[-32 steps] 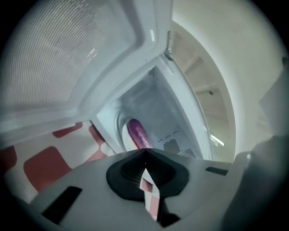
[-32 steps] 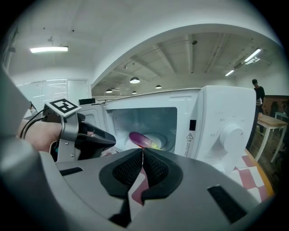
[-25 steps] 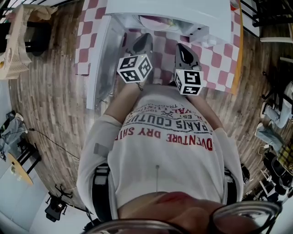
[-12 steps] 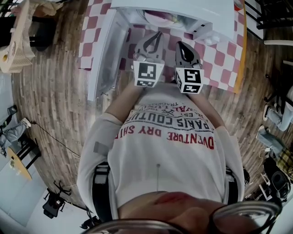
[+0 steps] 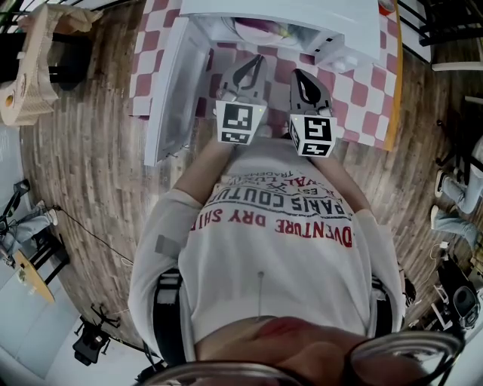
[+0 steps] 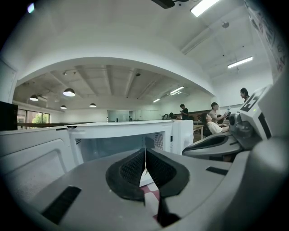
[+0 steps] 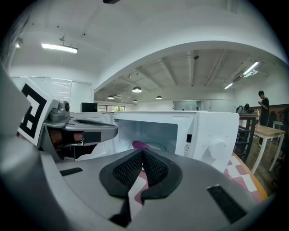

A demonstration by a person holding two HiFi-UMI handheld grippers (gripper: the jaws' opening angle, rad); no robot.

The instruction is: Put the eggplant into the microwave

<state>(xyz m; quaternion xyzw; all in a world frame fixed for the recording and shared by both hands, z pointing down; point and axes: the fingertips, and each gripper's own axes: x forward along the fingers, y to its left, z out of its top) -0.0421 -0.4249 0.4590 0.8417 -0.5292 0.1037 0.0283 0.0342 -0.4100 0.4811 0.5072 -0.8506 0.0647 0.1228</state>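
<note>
The white microwave (image 5: 302,19) stands open on the table, its door (image 5: 170,90) swung out to the left. A purple eggplant (image 7: 141,145) lies inside on the turntable plate, also showing as a purple patch in the head view (image 5: 260,32). My left gripper (image 5: 255,62) and my right gripper (image 5: 300,77) hover side by side just in front of the opening, both shut with nothing between the jaws. The left gripper's jaws (image 6: 145,155) meet pad to pad, and so do the right gripper's jaws (image 7: 142,155). The left gripper (image 7: 86,131) shows beside the door in the right gripper view.
A red and white checked cloth (image 5: 362,90) covers the table. Wooden floor (image 5: 90,151) lies to the left, where the open door overhangs it. The microwave's control knob (image 7: 217,146) is on the right. Several people (image 6: 212,119) sit at tables far behind.
My left gripper has rolled, so its marker cube now faces squarely up, and it has shifted right and toward the microwave. The right gripper has stayed put.
</note>
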